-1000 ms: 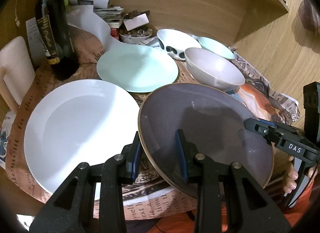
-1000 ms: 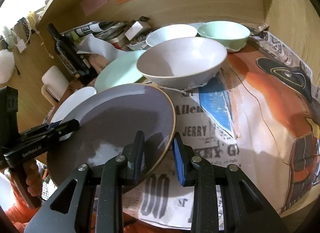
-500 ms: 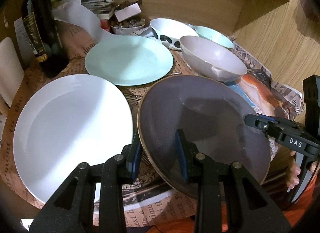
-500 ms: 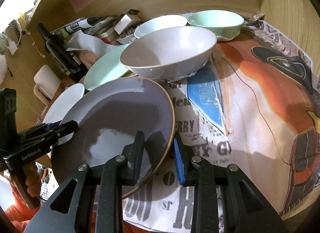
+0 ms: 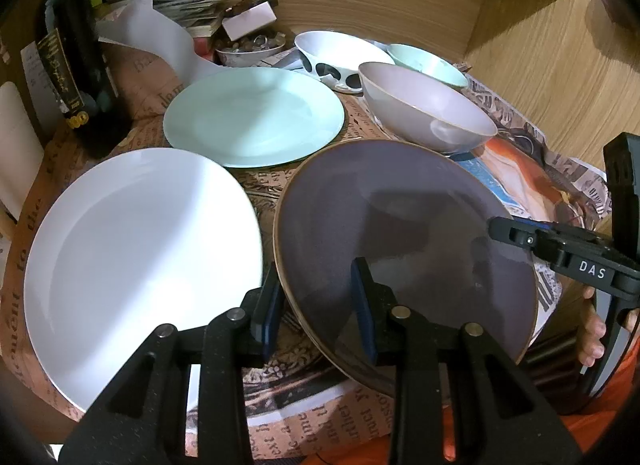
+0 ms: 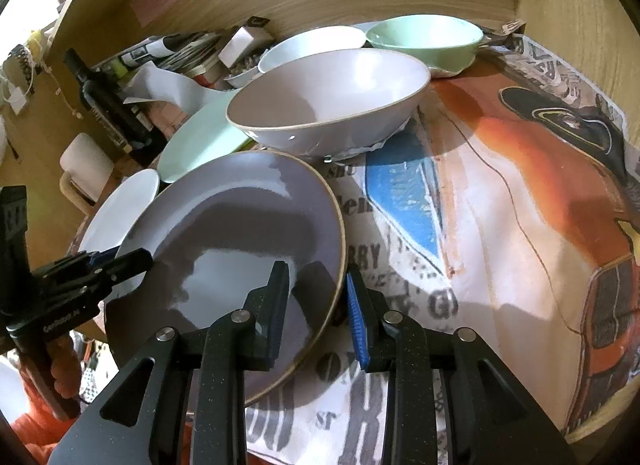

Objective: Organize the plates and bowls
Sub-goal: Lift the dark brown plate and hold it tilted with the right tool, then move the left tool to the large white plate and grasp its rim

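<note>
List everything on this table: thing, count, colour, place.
grey plate: 1, grey, front, rim held on both sides
white plate: 1, white, front left
green plate: 1, mint, behind them
grey bowl: 1, pale grey, behind grey plate
spotted bowl: 1, white with black spots, back
green bowl: 1, mint, back right
bottle: 1, dark, left
newspaper: printed sheets, under everything
left tongs: shut on grey plate
right tongs: shut on grey plate

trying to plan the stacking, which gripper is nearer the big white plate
Left. The left gripper clamps the grey plate's rim right beside the white plate; the right gripper holds the grey plate's opposite rim.
</note>
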Tool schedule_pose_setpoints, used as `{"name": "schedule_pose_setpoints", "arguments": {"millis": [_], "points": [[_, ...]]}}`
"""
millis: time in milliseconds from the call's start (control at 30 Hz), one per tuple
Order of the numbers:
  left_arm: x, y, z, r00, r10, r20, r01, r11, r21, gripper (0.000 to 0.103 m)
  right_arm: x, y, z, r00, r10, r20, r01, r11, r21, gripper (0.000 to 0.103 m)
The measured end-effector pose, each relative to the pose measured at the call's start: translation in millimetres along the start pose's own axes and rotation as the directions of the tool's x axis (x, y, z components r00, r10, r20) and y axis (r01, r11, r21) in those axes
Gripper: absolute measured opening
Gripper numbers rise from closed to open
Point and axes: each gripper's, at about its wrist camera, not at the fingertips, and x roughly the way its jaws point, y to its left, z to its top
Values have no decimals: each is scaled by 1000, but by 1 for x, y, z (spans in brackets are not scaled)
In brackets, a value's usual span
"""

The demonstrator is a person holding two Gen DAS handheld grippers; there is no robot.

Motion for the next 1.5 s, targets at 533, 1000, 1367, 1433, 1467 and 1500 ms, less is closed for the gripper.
{"name": "schedule_pose_setpoints", "arguments": {"millis": [533, 1000, 1367, 1433, 1467, 1500], "points": [[7, -1, 8, 1000, -1, -15, 1, 1000, 25, 34, -4, 16, 15, 997, -21, 68, 26, 997, -76, 19], [-37, 9, 13, 989, 39, 144, -45, 998, 36, 52, -14, 37, 24, 993, 41, 108, -31, 996, -88, 43], [-88, 52, 10, 933, 186, 309, -181, 983, -45, 90, -18, 76, 43, 983, 48, 178, -20, 988, -154, 85], [-91, 65, 6, 929, 207, 307, -195, 978, -69, 93, -12, 85, 47, 985, 56, 163, -29, 985, -167, 85], [-91, 69, 4, 928, 215, 304, -200, 977, -78, 93, -10, 88, 47, 986, 61, 157, -33, 984, -172, 85], [-91, 75, 2, 927, 225, 299, -207, 974, -89, 94, -5, 94, 49, 987, 66, 144, -40, 983, -181, 85]]}}
